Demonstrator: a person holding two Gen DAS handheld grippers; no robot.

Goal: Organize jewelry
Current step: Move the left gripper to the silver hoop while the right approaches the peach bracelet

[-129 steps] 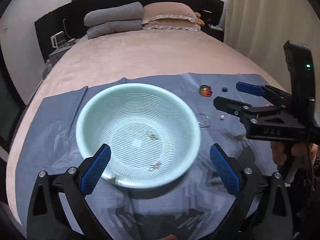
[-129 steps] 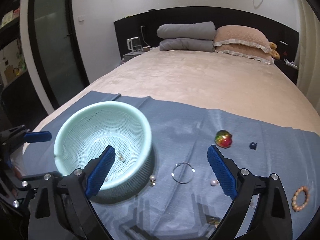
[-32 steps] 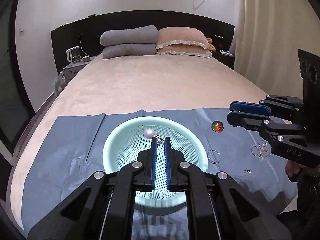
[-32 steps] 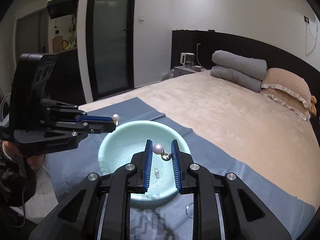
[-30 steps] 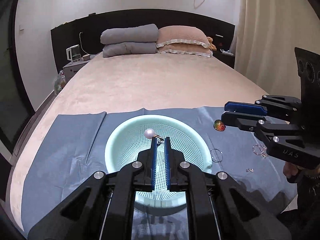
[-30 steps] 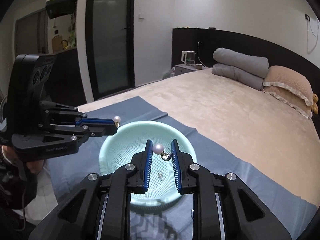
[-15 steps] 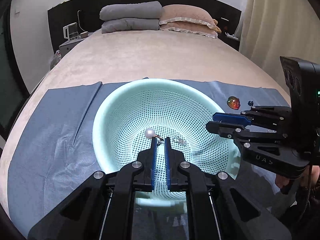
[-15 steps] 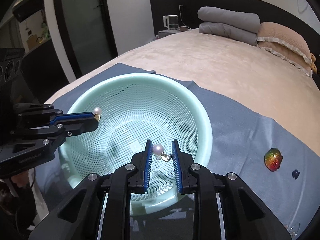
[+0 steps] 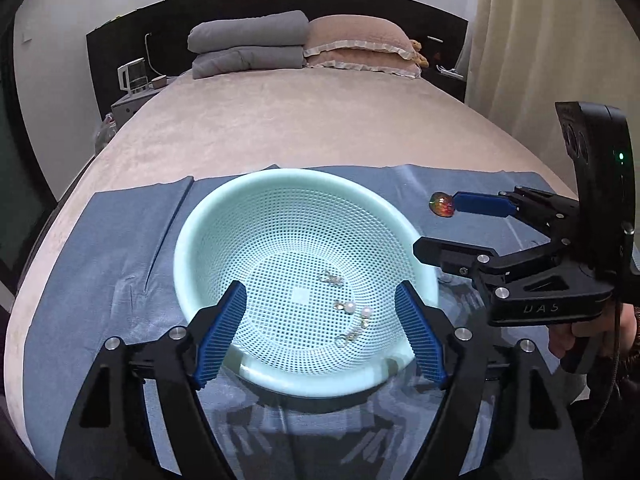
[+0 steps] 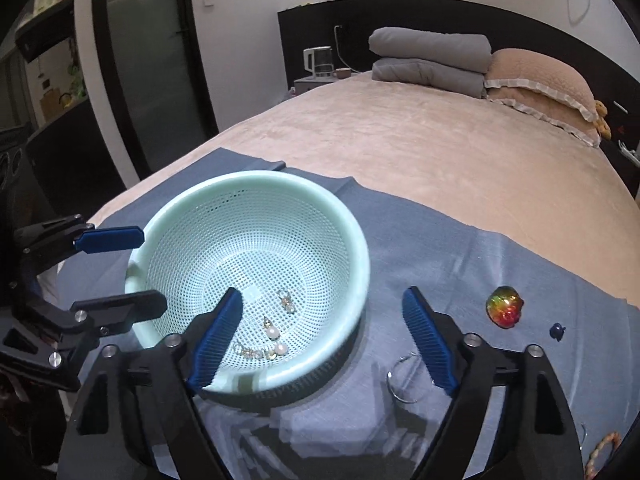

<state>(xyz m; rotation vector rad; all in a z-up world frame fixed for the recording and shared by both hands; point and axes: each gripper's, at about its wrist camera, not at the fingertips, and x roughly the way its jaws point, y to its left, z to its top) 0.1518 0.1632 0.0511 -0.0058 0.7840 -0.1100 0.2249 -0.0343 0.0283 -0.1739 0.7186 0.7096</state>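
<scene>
A mint green mesh basket (image 9: 200,216) sits on a blue cloth (image 9: 100,264) on the bed; it also shows in the right wrist view (image 10: 352,236). Two pearl earrings (image 9: 356,310) and other small pieces lie on its bottom, also seen in the right wrist view (image 10: 274,334). My left gripper (image 9: 320,332) is open and empty over the basket's near rim. My right gripper (image 10: 324,340) is open and empty over the basket's right rim. A rainbow gem (image 10: 505,306), a small dark blue stud (image 10: 557,332) and a thin ring (image 10: 402,380) lie on the cloth to the right.
A beaded bracelet (image 10: 600,450) lies at the cloth's right edge. Grey and tan pillows (image 9: 304,44) sit at the headboard. A nightstand with a kettle (image 9: 130,76) stands left of the bed. A curtain (image 9: 552,40) hangs on the right.
Both grippers were shut on pearl earrings over the basket. Both have opened, and the two earrings now lie on the basket's bottom.
</scene>
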